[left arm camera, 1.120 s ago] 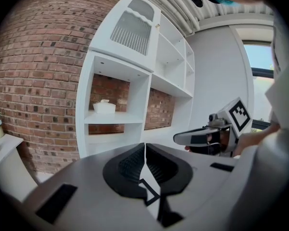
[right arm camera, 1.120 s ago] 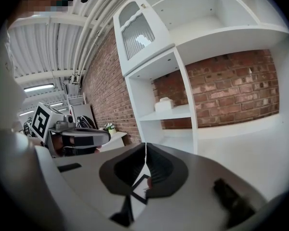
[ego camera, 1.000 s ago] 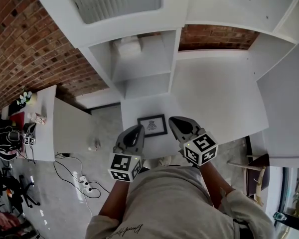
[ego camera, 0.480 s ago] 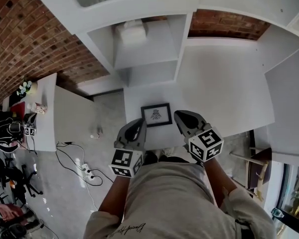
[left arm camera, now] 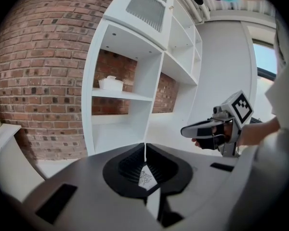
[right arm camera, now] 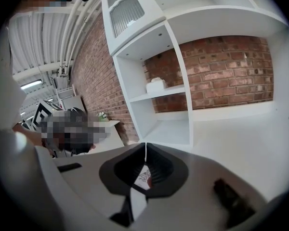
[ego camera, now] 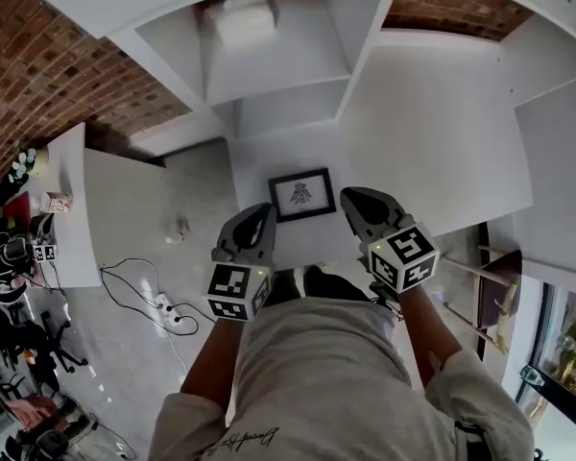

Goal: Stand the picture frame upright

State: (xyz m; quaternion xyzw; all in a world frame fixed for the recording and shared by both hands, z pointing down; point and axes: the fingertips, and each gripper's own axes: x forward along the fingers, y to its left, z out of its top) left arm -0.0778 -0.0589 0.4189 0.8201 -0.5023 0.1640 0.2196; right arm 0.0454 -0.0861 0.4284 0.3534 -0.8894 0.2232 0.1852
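Item 1, picture frame (ego camera: 301, 194): black-edged, with a small dark print on white. It is lying flat on the white tabletop (ego camera: 442, 161) in front of the shelf unit (ego camera: 357, 56), not standing. Only the head view is showing the whole of it. Each tongs view is giving just a sliver of the print (left arm camera: 145, 177) (right arm camera: 144, 174), seen through the slit low between the jaws.

Item 2, my left tongs (ego camera: 266, 209): I am holding it with its tip just beside the frame's near left corner. Whether it is touching, the head view is not telling. The left gripper view is showing its jaws (left arm camera: 145, 147) pressed together along a thin line, gripping nothing.

Item 3, my right tongs (ego camera: 349, 196): it is pointing just past the frame's right edge. Its own view is showing the jaws (right arm camera: 145, 147) meeting in the same way, with nothing held. The left gripper view is alone in showing it from the side (left arm camera: 184, 131), with my hand (left arm camera: 209, 139) behind it and the marker cube (left arm camera: 241, 107) above.

Item 4, white lidded container (ego camera: 245, 15): it is sitting on a middle shelf, appearing in all three views (left arm camera: 111, 83) (right arm camera: 156, 85).

Item 5, brick wall (left arm camera: 33, 71): it is showing behind the open shelves in both tongs views.

Item 6, floor cables (ego camera: 139, 320) and side table (ego camera: 67, 209): these are appearing together in the head view only.
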